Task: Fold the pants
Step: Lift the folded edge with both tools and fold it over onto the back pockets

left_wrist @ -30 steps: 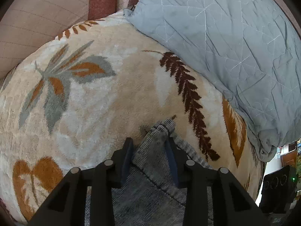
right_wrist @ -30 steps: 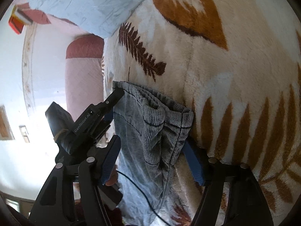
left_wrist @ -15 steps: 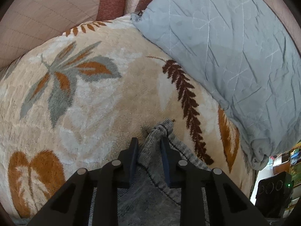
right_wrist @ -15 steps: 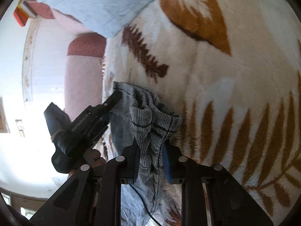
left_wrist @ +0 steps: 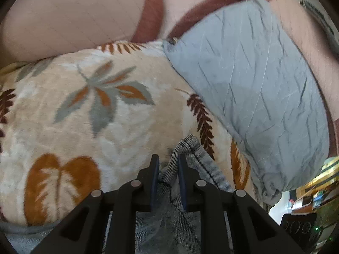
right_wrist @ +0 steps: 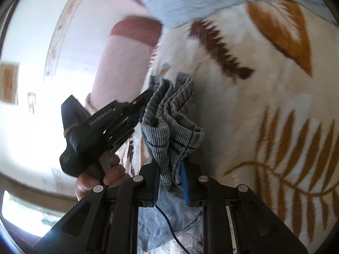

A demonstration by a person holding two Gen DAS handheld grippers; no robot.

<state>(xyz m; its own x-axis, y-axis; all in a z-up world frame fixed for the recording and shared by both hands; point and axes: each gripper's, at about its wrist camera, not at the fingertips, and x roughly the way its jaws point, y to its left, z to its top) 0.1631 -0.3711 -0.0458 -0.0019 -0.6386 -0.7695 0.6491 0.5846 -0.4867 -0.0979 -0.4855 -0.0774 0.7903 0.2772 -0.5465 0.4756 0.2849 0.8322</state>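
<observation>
Pants (left_wrist: 190,165), grey ribbed denim, lie on leaf-print blanket (left_wrist: 89,131) beside a blue pillow (left_wrist: 254,89); soft, limp, w/ thick hem that I judge best to pinch. My left gripper (left_wrist: 168,169), jaws just narrowing, pinches one corner; right gripper (right_wrist: 169,175) is clamped on bunched hem. Only right view shows a hand (right_wrist: 101,175) working the left tool.

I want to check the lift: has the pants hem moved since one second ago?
Yes. The pants hem, pinched in the right gripper, has bunched and lifted off the leaf-print blanket, where it lay flat.
</observation>
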